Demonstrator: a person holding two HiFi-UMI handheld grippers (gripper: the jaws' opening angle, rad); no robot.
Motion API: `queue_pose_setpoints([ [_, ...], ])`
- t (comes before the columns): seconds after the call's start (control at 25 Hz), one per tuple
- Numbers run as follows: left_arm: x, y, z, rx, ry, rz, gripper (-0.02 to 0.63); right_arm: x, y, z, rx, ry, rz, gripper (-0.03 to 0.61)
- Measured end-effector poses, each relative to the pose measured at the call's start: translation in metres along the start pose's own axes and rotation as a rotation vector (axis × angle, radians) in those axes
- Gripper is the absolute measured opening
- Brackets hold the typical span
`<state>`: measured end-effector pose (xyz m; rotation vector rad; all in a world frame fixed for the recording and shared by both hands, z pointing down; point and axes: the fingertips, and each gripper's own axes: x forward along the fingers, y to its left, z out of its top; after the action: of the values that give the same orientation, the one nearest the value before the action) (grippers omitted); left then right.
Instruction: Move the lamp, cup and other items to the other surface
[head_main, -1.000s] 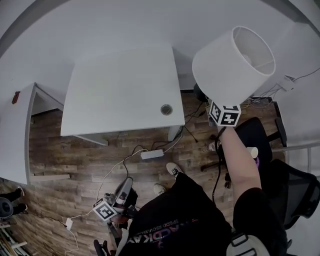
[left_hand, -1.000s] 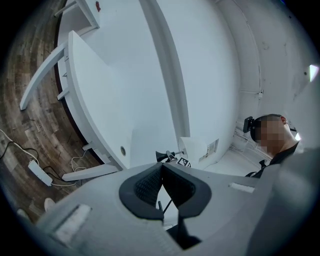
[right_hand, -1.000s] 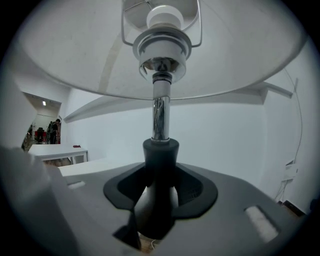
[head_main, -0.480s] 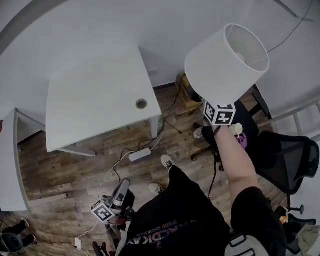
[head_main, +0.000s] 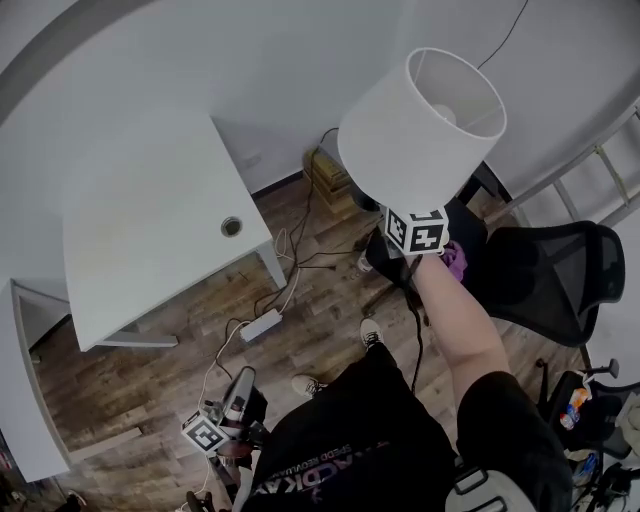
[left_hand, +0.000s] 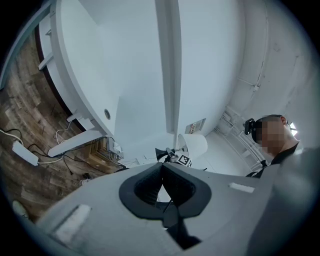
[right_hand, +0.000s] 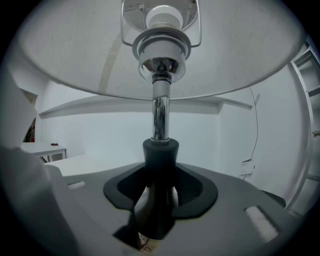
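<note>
The white tabletop (head_main: 140, 230) takes the left part of the head view, with a round cable hole (head_main: 232, 227) near its right edge. The left tool (left_hand: 162, 167) is low, above the wooden floor (head_main: 120, 380). Its jaws are pressed together tip to tip, and nothing is between them. A power strip (head_main: 262, 324) lies on the floor near the tabletop's right corner. Beyond the tabletop's right edge, the lamp (head_main: 420, 130) is in the air and tilted, and the open top of its white shade faces the upper right. The right tool (right_hand: 160, 172) pinches the dark neck under the lamp's chrome stem, one jaw on each side. A black chair (head_main: 545, 270) stands at the right.
</note>
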<state>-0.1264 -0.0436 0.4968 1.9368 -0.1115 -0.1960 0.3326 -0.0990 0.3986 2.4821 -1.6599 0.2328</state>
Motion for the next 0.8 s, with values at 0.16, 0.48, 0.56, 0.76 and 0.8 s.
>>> queue_pose_setpoints([
  [0.16,0.031,-0.004,-0.013,-0.009,0.024,-0.009,-0.005,-0.003,-0.036,0.010,-0.006,-0.014,-0.009,0.160],
  [0.48,0.117,-0.017,-0.046,0.002,0.057,-0.011,-0.005,0.014,-0.129,0.028,-0.031,-0.022,0.001,0.161],
  [0.56,0.138,-0.021,-0.056,-0.011,0.056,-0.012,-0.005,0.020,-0.153,0.030,-0.030,-0.025,0.003,0.161],
  [0.76,0.177,-0.015,-0.078,-0.013,0.057,0.033,-0.005,0.028,-0.213,0.021,-0.023,-0.032,-0.021,0.160],
  [0.8,0.185,-0.012,-0.084,-0.014,0.062,0.038,-0.005,0.029,-0.228,0.017,-0.018,-0.035,-0.032,0.161],
])
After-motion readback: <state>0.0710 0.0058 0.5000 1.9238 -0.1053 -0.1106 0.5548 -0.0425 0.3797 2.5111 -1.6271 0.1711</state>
